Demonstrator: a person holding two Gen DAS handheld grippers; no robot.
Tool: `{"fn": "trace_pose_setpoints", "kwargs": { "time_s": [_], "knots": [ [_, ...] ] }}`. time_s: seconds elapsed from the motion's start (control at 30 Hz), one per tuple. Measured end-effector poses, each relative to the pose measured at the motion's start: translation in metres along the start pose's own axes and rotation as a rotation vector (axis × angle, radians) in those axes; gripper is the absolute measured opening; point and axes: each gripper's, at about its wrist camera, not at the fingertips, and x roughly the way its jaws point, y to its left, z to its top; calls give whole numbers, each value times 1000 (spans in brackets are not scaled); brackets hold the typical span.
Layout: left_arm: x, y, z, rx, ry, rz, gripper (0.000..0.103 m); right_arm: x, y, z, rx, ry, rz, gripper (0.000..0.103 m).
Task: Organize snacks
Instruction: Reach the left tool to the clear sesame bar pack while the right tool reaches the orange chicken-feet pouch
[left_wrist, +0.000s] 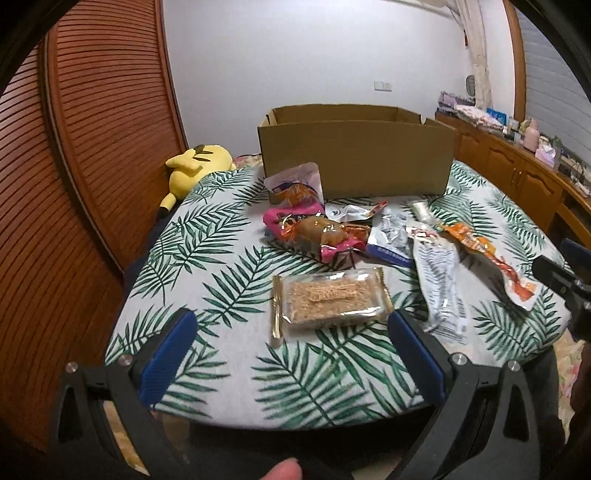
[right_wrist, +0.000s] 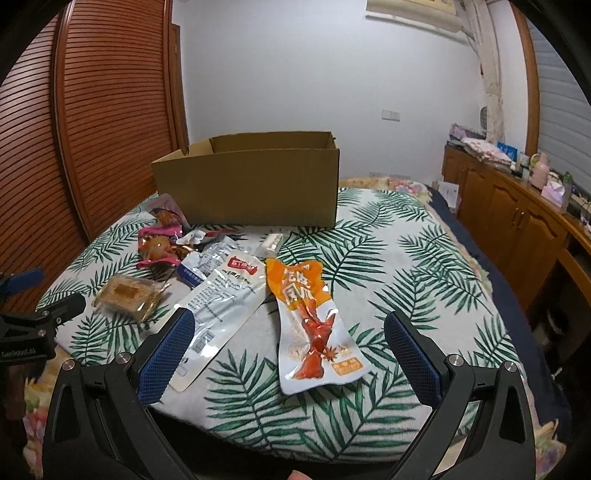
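Note:
Several snack packets lie on a leaf-print table in front of an open cardboard box (left_wrist: 354, 162), which also shows in the right wrist view (right_wrist: 247, 184). My left gripper (left_wrist: 291, 328) is open and empty, just short of a clear-wrapped biscuit block (left_wrist: 328, 299). My right gripper (right_wrist: 290, 334) is open and empty, its jaws on either side of an orange chicken-feet packet (right_wrist: 310, 325). A long white packet (right_wrist: 218, 306) lies to its left. A pink packet with a brown snack (left_wrist: 317, 229) and a purple pouch (left_wrist: 295, 184) lie near the box.
A yellow plush toy (left_wrist: 192, 166) lies off the table's far left. A slatted wooden wardrobe (left_wrist: 92, 129) stands on the left. A wooden cabinet (right_wrist: 517, 221) with clutter runs along the right. The left gripper shows at the left edge of the right wrist view (right_wrist: 40, 321).

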Motion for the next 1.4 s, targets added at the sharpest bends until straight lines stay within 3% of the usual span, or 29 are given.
{"fn": "trace_pose_setpoints", "kwargs": {
  "time_s": [0.2, 0.4, 0.57, 0.8, 1.07, 1.23, 1.4],
  "knots": [
    [22, 1, 8, 51, 66, -33, 103, 21, -12, 7, -47, 44, 30, 103],
    [42, 7, 20, 71, 113, -53, 103, 54, -18, 16, -95, 141, 102, 101],
    [56, 7, 30, 130, 143, -116, 103, 80, -16, 16, -145, 227, 143, 99],
    [65, -2, 32, 297, 187, -162, 103, 93, -11, 15, -190, 265, 149, 99],
    [85, -15, 27, 482, 262, -149, 103, 99, -8, 19, -208, 274, 154, 99],
    [103, -21, 38, 491, 285, -186, 102, 102, -9, 19, -212, 277, 156, 99],
    [118, -21, 48, 440, 337, -287, 94, 107, -15, 18, -202, 291, 163, 99]
  ]
}}
